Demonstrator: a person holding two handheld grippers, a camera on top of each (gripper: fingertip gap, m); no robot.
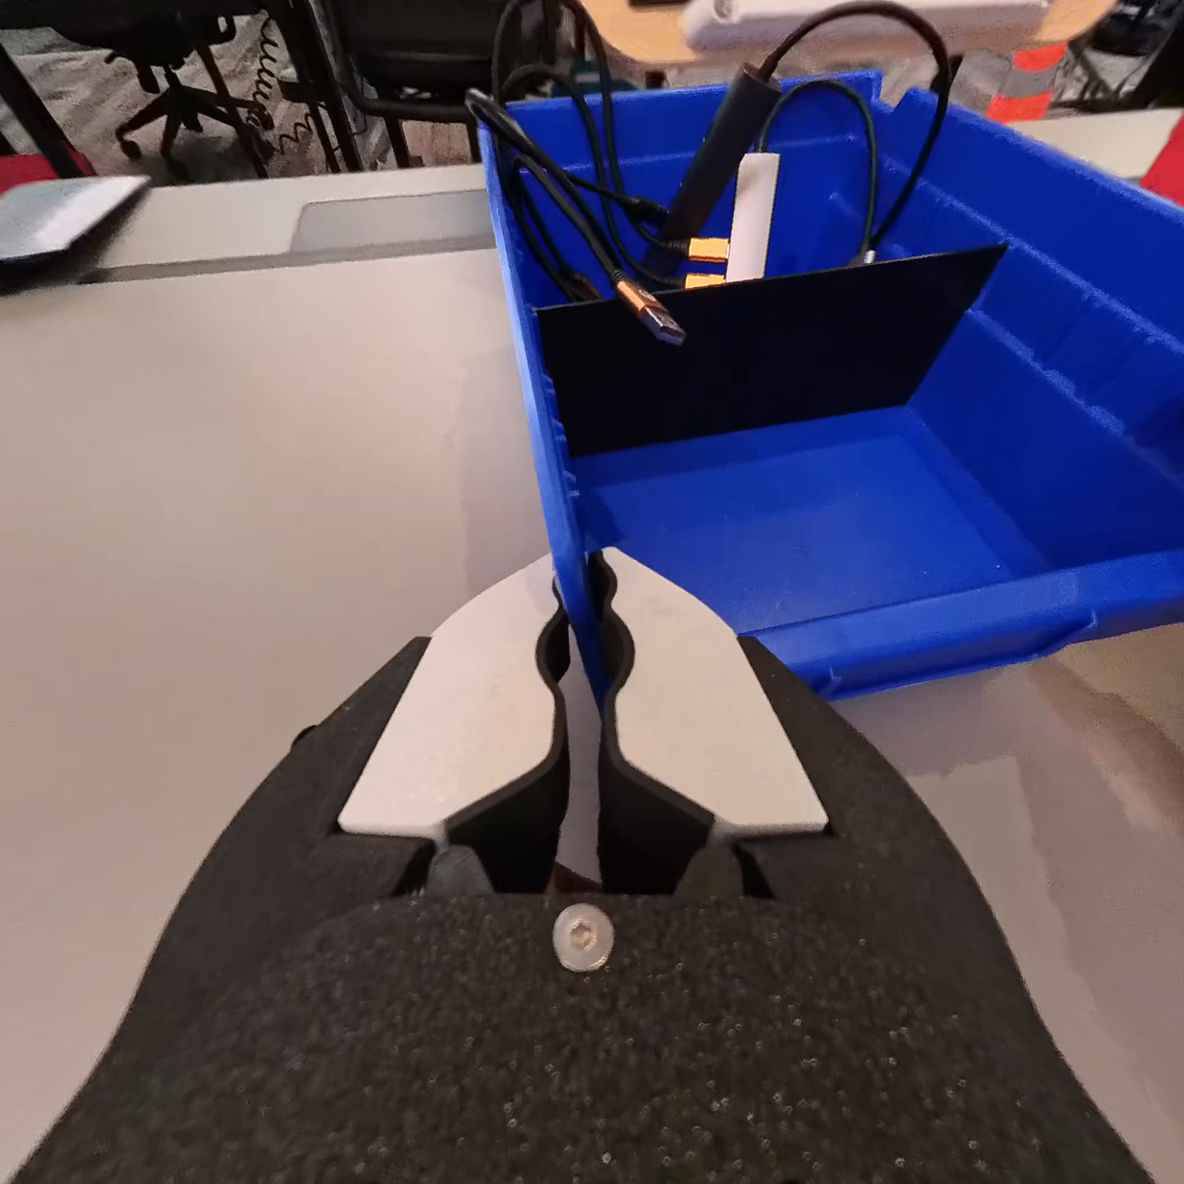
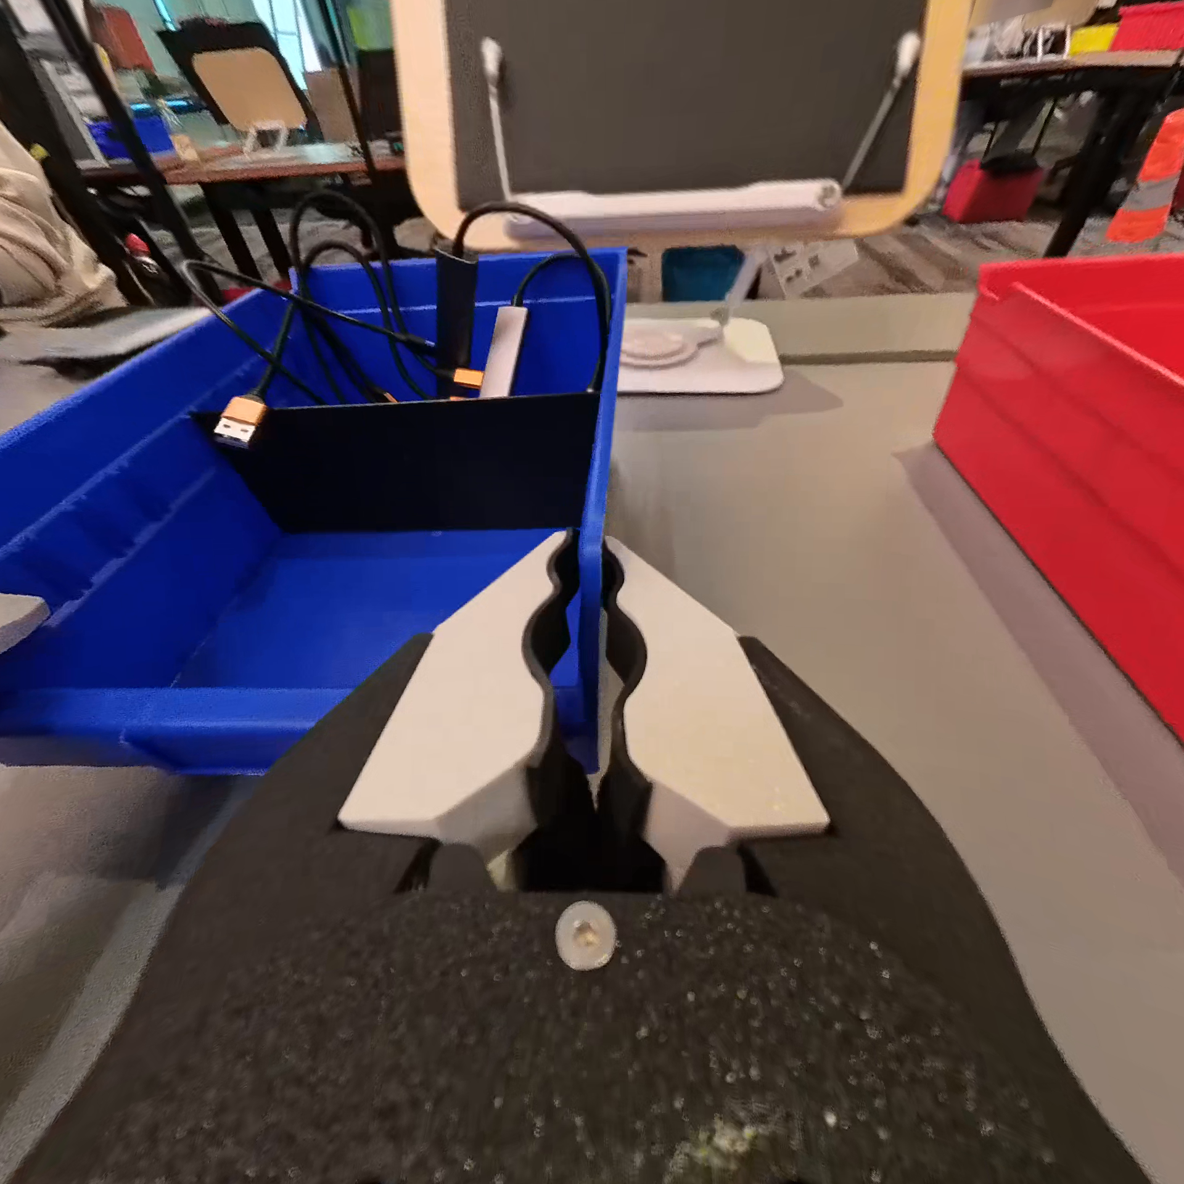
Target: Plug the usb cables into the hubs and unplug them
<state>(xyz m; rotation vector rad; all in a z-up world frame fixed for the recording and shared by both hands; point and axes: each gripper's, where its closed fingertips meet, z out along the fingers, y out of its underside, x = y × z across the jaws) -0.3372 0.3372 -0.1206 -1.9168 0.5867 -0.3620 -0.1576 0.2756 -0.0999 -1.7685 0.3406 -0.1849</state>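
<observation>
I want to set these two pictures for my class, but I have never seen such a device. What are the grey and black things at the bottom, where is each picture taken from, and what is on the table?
Each picture comes from a camera fixed on a hand-held gripper, looking forward along its two grey fingers. A person holds one in each hand; there is no robot arm.

The left wrist view shows the left gripper closed on the left side wall of a blue bin. The right wrist view shows the right gripper closed on the same bin's right side wall, so the bin is gripped from both sides.

A black divider splits the bin. The near part is empty; the far part holds black cables with orange-collared plugs and two slim bar-shaped devices, one dark and one silver.

On the grey table, a red bin stands to the right.
</observation>
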